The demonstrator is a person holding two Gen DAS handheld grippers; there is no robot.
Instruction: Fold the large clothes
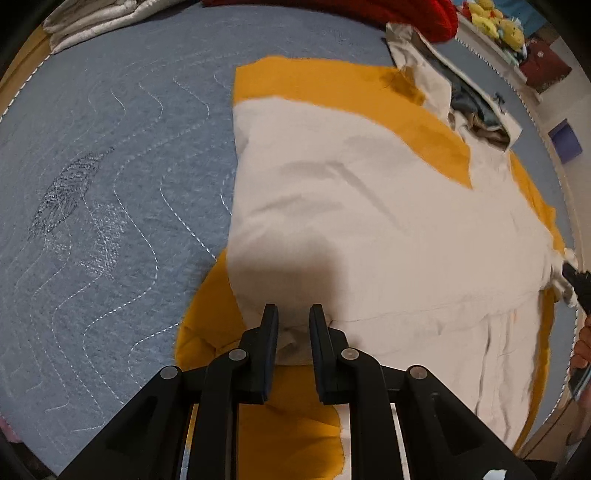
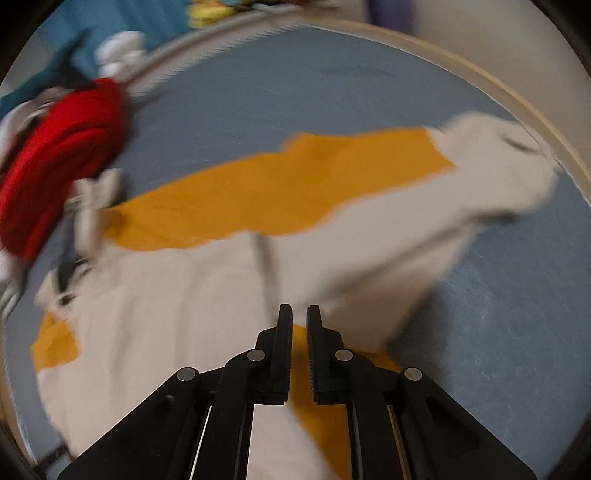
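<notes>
A large cream garment (image 1: 369,221) with a mustard-yellow inner side lies spread on a blue quilted mat (image 1: 110,147). My left gripper (image 1: 293,314) points steeply down at its near left corner, shut on a bunch of cream cloth pinched between the fingers. At the right edge of the left wrist view, my right gripper (image 1: 570,271) has cream cloth gathered at its tip, with a hand (image 1: 581,347) behind it. In the blurred right wrist view, the right gripper (image 2: 299,314) has its fingers nearly together on the garment (image 2: 184,314), and a cream fold rises beside them.
A red garment (image 1: 424,14) lies at the far edge, also in the right wrist view as a red garment (image 2: 55,155). Folded pale cloths (image 1: 92,22) sit far left. A cream and dark clothing heap (image 1: 472,107) lies far right. The wooden table rim (image 2: 480,81) curves beyond the mat.
</notes>
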